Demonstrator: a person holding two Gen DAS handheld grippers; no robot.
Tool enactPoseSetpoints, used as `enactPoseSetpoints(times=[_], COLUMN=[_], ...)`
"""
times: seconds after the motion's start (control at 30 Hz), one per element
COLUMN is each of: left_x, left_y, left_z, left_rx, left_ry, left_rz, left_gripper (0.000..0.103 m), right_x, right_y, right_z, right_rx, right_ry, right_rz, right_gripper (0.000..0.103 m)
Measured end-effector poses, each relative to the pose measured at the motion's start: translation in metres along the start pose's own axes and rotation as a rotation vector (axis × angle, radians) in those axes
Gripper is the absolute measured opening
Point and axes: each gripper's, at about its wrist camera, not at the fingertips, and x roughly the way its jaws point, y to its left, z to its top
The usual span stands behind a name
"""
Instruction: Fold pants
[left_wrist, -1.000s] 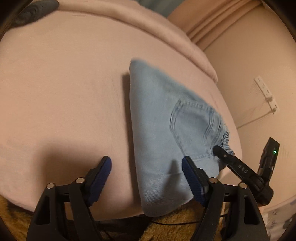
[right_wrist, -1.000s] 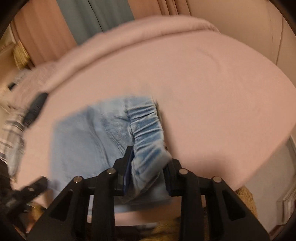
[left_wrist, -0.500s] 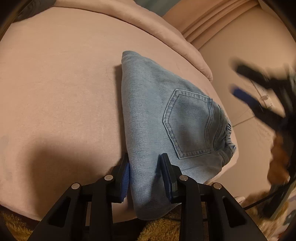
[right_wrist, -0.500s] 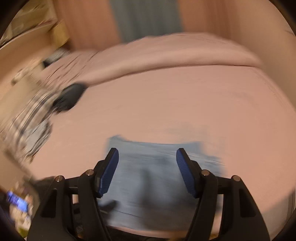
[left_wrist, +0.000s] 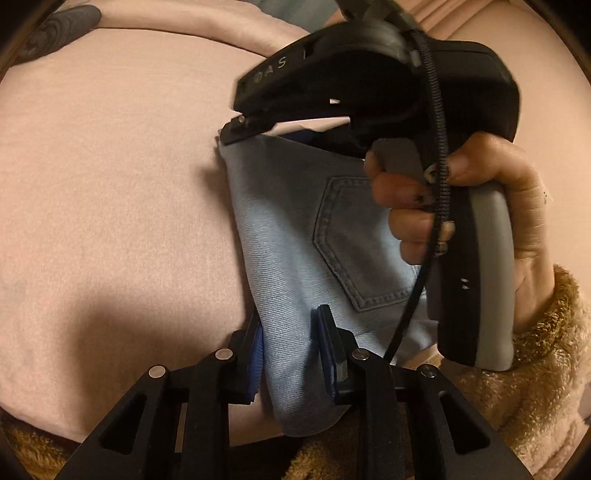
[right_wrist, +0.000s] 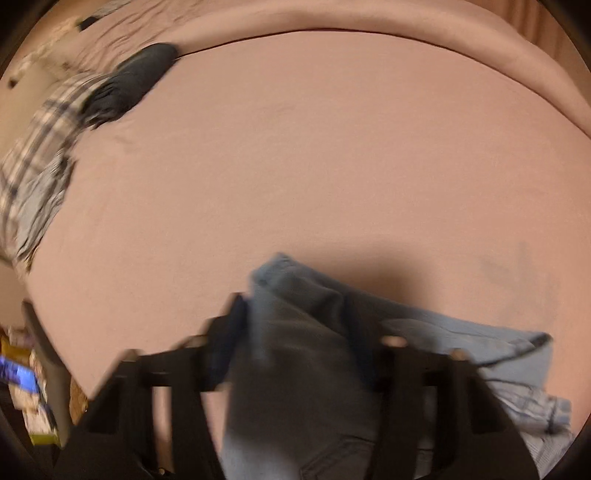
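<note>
Folded light blue jeans lie on the pink bed, back pocket up. My left gripper is shut on the near edge of the jeans, which hangs over the bed's front. My right gripper, held in a hand, sits at the far corner of the jeans. In the blurred right wrist view the jeans fill the gap of my right gripper, whose fingers are close on both sides of the fabric.
A dark grey garment and a plaid cloth lie at the bed's far left. A rolled pink blanket runs along the back. A brown fuzzy sleeve is at lower right.
My right gripper let go of the waistband, swung over and closed on the far corner of the jeans. My left gripper closed on the near edge.
</note>
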Motion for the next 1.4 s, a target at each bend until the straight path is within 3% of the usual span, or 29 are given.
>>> enactPoseSetpoints(times=[0.03, 0.2, 0.3, 0.53, 0.93, 1.03, 1.1, 1.17, 1.23, 1.4], left_x=[-0.002, -0.011, -0.01, 0.014, -0.003, -0.014, -0.021, -0.029, -0.038, -0.046], left_y=[-0.002, -0.016, -0.023, -0.03, -0.042, -0.045, -0.049, -0.052, -0.056, -0.067], left_z=[-0.001, -0.004, -0.008, -0.009, -0.018, -0.02, -0.017, -0.012, -0.007, 0.005], left_rx=[0.005, 0.056, 0.083, 0.078, 0.089, 0.097, 0.104, 0.101, 0.1, 0.098], left_ry=[-0.006, -0.035, -0.03, 0.006, 0.01, 0.018, 0.005, -0.03, -0.07, -0.134], left_rz=[0.0, 0.024, 0.054, 0.102, 0.118, 0.118, 0.126, 0.126, 0.123, 0.153], left_gripper=[0.024, 0.021, 0.021, 0.023, 0.024, 0.024, 0.024, 0.033, 0.047, 0.065], right_x=[0.0, -0.027, -0.04, 0.011, 0.009, -0.007, -0.034, -0.069, -0.093, -0.133], right_y=[0.0, 0.002, 0.01, 0.004, -0.004, 0.001, 0.002, -0.001, -0.009, -0.042], right_z=[0.0, -0.002, -0.002, 0.004, 0.003, 0.0, -0.007, -0.021, -0.034, -0.078], right_rx=[0.007, 0.062, 0.02, 0.063, 0.099, 0.08, 0.038, 0.028, 0.054, 0.167], right_ry=[0.007, -0.061, -0.112, -0.051, -0.109, -0.139, -0.207, -0.306, -0.362, -0.452], right_rz=[0.047, 0.101, 0.081, 0.076, 0.127, 0.098, 0.021, -0.027, -0.014, -0.032], right_gripper=[0.021, 0.014, 0.014, 0.012, 0.01, 0.026, 0.034, 0.042, 0.067, 0.082])
